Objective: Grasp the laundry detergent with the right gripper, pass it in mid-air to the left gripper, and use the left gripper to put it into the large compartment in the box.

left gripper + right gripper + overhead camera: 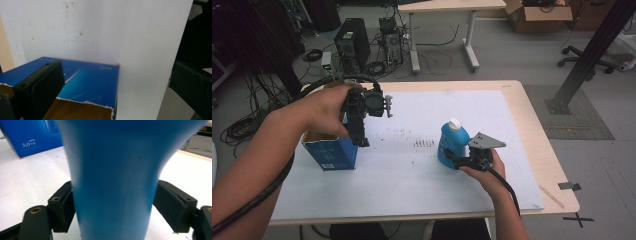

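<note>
A blue bottle (453, 144) with a white cap (454, 123) stands upright on the white mat (412, 180), right of centre. My right gripper (451, 159) reaches in from the near side and is shut on its lower body; in the right gripper view both pads (62, 207) lie against the sides of the blue bottle (112, 177). A blue cardboard box (332, 154) with a torn open top stands at the left. My left gripper (362, 139) hangs over its right edge, pointing down. Its jaws stand wide apart above the blue box (90, 80), holding nothing.
Small dark marks (424, 143) dot the mat between box and bottle. The blue box (32, 137) shows behind the bottle. Beyond the table's wooden edge (542, 145) are computer towers (352, 45), cables, another desk (447, 7) and an office chair (584, 60).
</note>
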